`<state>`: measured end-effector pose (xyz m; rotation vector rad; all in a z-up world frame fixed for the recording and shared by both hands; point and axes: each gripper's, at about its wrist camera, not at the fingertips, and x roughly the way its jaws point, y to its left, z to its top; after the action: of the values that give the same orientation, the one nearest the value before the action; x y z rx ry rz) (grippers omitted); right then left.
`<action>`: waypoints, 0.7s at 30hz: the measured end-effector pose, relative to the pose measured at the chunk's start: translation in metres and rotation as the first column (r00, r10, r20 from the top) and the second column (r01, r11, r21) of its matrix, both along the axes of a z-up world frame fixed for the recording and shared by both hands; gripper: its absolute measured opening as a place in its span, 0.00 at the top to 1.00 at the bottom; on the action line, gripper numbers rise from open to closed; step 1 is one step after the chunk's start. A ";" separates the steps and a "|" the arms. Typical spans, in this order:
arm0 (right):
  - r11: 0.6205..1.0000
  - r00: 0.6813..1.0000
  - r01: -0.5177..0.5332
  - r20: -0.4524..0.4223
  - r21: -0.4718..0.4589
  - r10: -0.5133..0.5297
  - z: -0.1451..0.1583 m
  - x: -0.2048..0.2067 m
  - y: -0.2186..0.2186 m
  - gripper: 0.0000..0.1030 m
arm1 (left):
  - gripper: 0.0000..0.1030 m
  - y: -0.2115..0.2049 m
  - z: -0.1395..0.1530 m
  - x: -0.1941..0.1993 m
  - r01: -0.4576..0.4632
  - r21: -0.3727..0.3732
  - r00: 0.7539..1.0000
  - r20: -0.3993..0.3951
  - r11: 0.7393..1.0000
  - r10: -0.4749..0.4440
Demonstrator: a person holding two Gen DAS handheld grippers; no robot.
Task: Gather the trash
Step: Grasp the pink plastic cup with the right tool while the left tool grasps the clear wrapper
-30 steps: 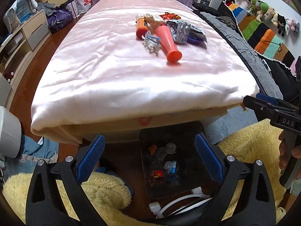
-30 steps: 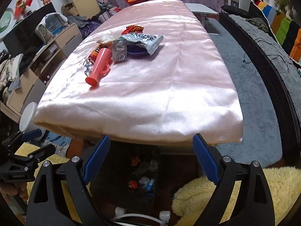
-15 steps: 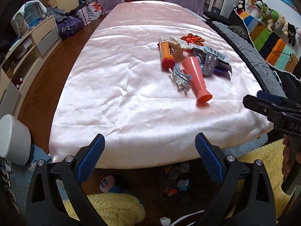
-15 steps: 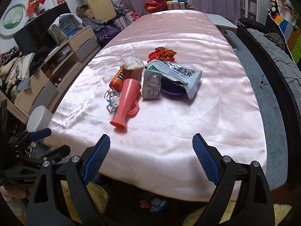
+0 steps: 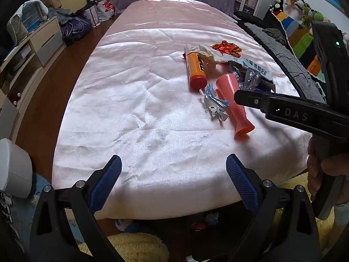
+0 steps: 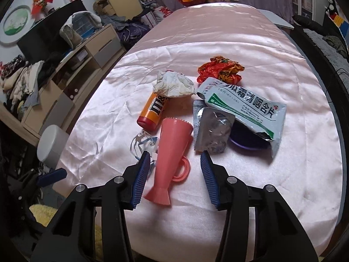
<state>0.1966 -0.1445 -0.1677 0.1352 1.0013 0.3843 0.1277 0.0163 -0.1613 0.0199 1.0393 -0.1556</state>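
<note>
A pile of trash lies on the pink satin table point(image 6: 261, 50): a pink plastic cup point(image 6: 171, 152) on its side, an orange bottle point(image 6: 153, 112), a crumpled white tissue point(image 6: 173, 84), a red crumpled wrapper point(image 6: 220, 68), a lozenge packet point(image 6: 244, 107), a foil blister pack point(image 6: 212, 131) and clear plastic scraps point(image 6: 141, 144). My right gripper point(image 6: 175, 174) is open and hovers over the pink cup, its jaws either side of it. My left gripper point(image 5: 172, 181) is open and empty above the table's near edge. The cup point(image 5: 233, 103) and the bottle point(image 5: 196, 69) also show in the left wrist view.
A dark purple dish point(image 6: 246, 137) lies under the packet. A bin with trash point(image 5: 202, 222) sits on the floor under the table's near edge. A white stool point(image 5: 13, 170) stands at the left. Drawers point(image 6: 65, 80) line the left wall, a sofa point(image 5: 290, 50) the right.
Both grippers have risen from below the table's edge and moved forward over it. The right gripper has come close over the pink cup and its jaws have narrowed.
</note>
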 end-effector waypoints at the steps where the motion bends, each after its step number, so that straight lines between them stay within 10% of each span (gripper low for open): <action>1: 1.000 1.000 -0.002 -0.005 -0.017 0.002 -0.003 0.003 0.004 0.57 | 0.11 0.000 -0.001 0.001 0.000 0.001 1.000 -0.002 1.000 0.000; 21: 1.000 0.999 -0.024 0.022 -0.007 0.024 0.016 -0.002 -0.031 0.63 | 0.19 -0.032 -0.011 0.047 0.064 -0.033 0.998 -0.018 0.997 -0.065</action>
<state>0.1945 -0.1752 -0.1515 0.1129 0.9829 0.4041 0.1746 -0.0155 -0.1719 0.0232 1.0555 -0.2316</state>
